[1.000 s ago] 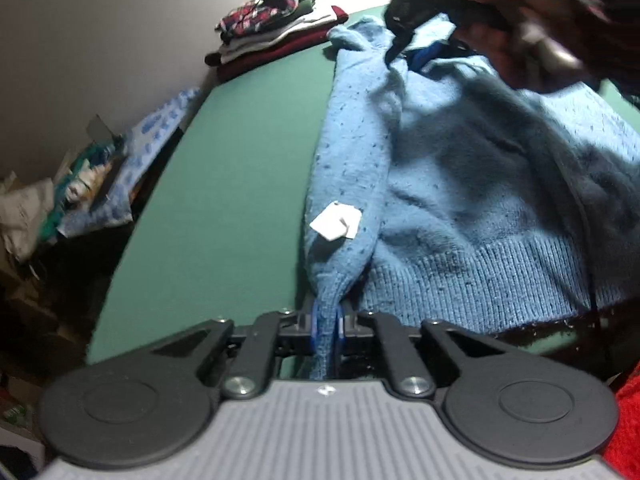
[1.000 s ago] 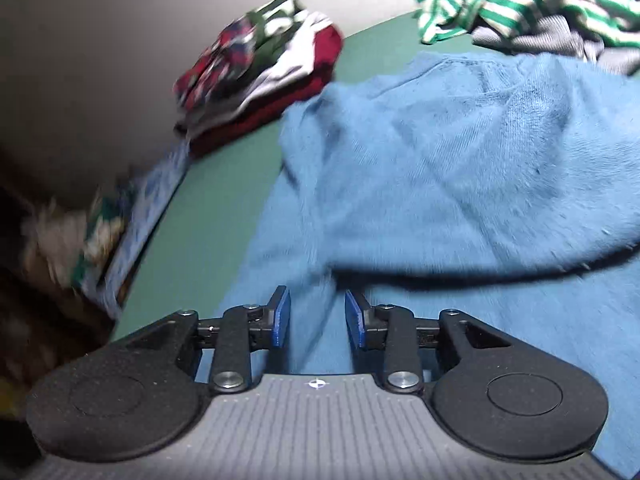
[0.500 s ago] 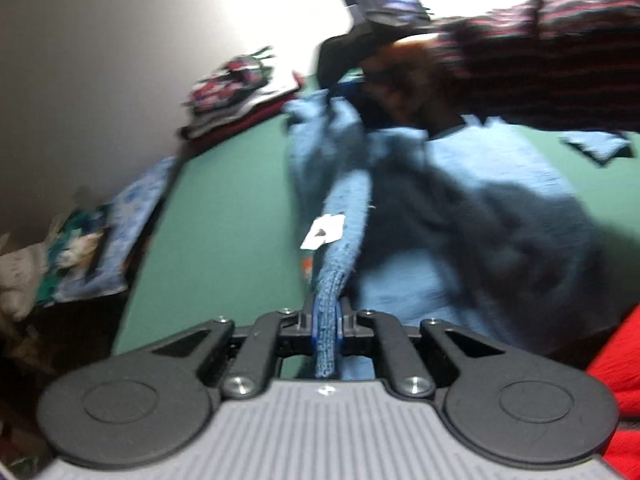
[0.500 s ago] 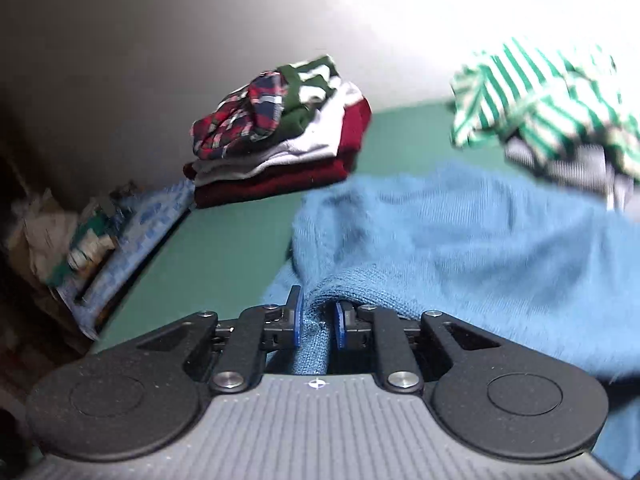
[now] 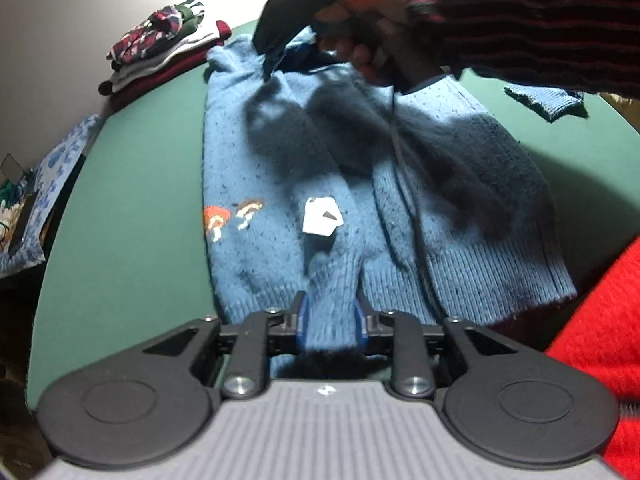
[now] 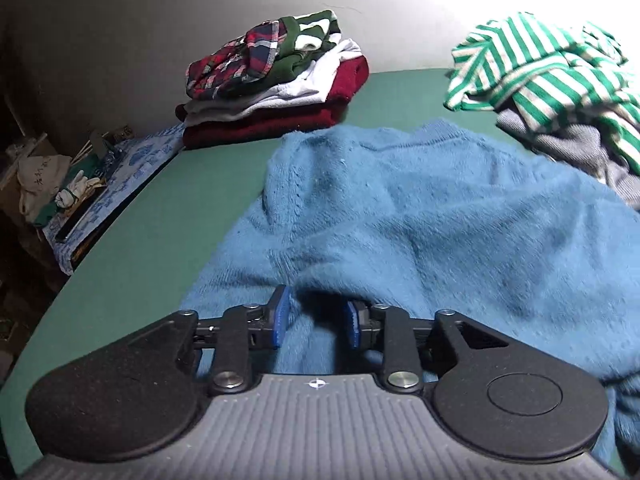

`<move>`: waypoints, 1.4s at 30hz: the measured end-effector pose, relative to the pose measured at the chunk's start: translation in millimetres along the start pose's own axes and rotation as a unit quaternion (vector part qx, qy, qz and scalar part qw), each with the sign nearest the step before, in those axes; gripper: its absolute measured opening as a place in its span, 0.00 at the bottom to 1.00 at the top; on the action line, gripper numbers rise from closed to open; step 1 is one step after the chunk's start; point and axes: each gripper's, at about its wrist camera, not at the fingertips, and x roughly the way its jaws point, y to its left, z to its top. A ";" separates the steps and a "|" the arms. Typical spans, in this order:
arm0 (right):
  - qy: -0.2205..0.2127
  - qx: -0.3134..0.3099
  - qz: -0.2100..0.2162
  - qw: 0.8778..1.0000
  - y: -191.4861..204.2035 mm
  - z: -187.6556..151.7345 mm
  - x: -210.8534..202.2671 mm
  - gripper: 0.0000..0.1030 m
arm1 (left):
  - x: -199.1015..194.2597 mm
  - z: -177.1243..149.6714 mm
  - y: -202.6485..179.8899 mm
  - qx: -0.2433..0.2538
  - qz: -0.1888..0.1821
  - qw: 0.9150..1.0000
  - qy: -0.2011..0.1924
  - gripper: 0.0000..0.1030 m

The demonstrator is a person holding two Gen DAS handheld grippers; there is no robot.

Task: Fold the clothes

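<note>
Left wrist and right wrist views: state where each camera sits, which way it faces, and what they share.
Left wrist: on the left gripper, facing up the blue sweater from its hem; right hand and striped sleeve show.
Right wrist: on the right gripper, facing the folded stack; jaws apart.
Shared: sweater, stack, green table.

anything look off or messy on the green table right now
Yes. The striped green and white garment lies crumpled in a heap over a grey one, unlike the neat folded stack beside it. The blue knitted sweater shows a white tag, so a part seems turned inside out.
</note>
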 end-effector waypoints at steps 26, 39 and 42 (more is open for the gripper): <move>0.085 -0.124 0.150 0.977 59.4 -102.2 -98.0 0.29 | 45.5 22.5 107.3 -0.084 -0.089 0.992 -0.010 0.63; 0.081 -0.152 0.011 0.985 107.2 -148.4 -129.9 0.30 | 66.0 40.8 127.6 0.059 -0.210 0.976 -0.025 0.41; 0.074 -0.119 0.015 0.990 114.7 -154.8 -134.9 0.30 | 67.7 42.3 129.8 0.103 -0.229 0.968 -0.022 0.40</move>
